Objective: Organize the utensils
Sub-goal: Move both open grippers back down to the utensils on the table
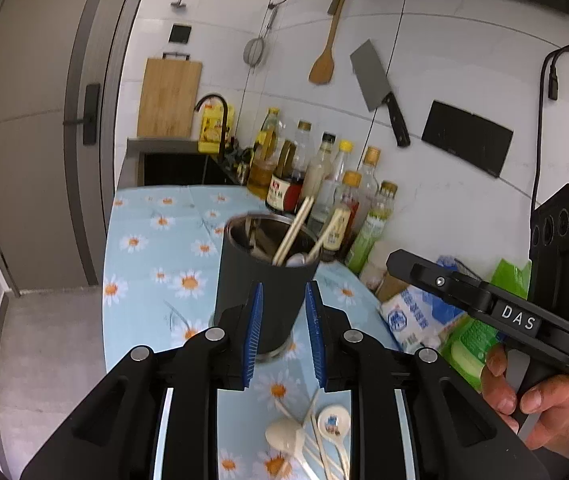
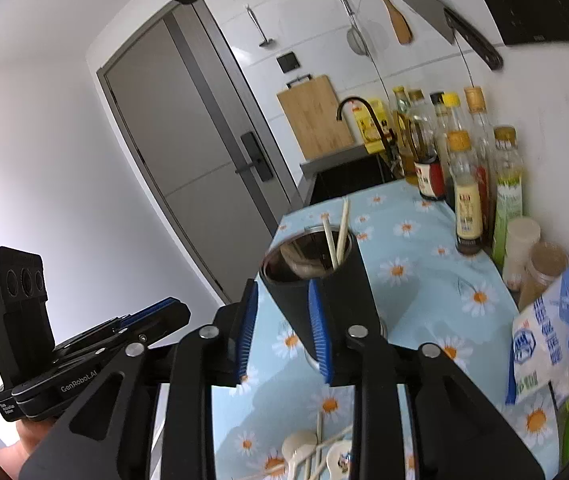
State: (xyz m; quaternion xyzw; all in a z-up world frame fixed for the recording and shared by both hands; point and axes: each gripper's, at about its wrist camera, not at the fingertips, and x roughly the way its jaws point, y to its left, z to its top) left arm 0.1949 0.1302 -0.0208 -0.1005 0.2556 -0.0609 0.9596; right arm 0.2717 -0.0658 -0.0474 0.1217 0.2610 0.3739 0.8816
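White letters "DAS" sit on the black right gripper (image 1: 518,317) body. "GenRobot.AI" runs in white along the black left gripper (image 2: 80,380) housing. Bottle and bag labels are too blurred to read.

White tiled wall (image 1: 464,60) behind a counter (image 1: 156,248) under daisy-print blue cloth. Grey door (image 2: 188,128) with black handle at the far end. Black sink (image 2: 348,180) with dark faucet (image 1: 214,108). Grey floor (image 1: 44,340).
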